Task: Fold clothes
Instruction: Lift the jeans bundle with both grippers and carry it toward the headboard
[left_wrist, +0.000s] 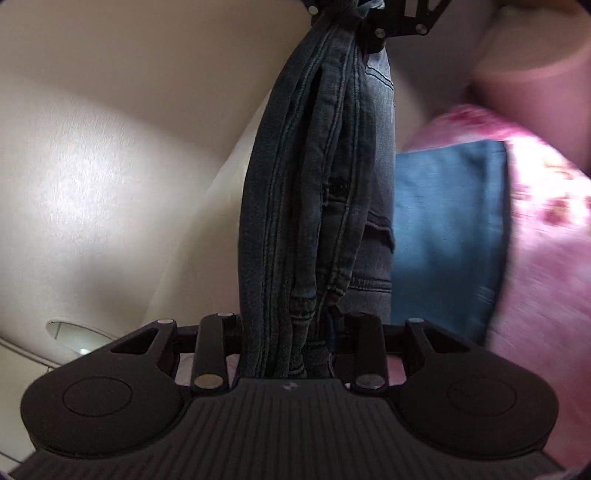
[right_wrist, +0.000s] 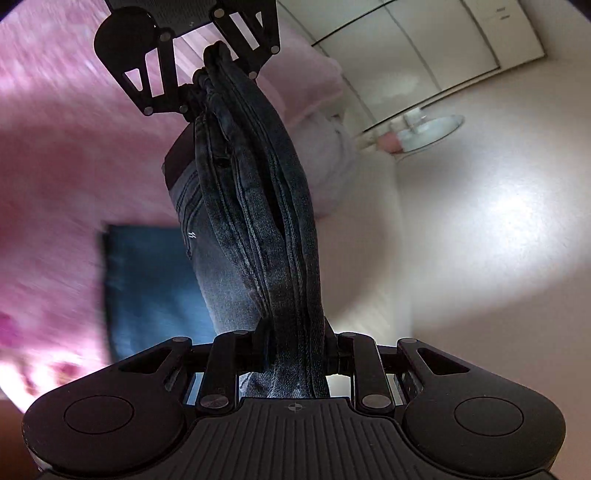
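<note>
While both tools, left tool and right tool, clamp the bunched jeans taut above the blue folded garment, I judge mid-fold; next needs an even lowering

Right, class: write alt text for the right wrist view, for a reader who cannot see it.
Dark grey jeans, bunched into a thick rope, stretch taut between the right gripper at the bottom and the left gripper at the top. Behind them lie a blurred pink bedspread with a folded blue garment, and a pale wall at right.
</note>
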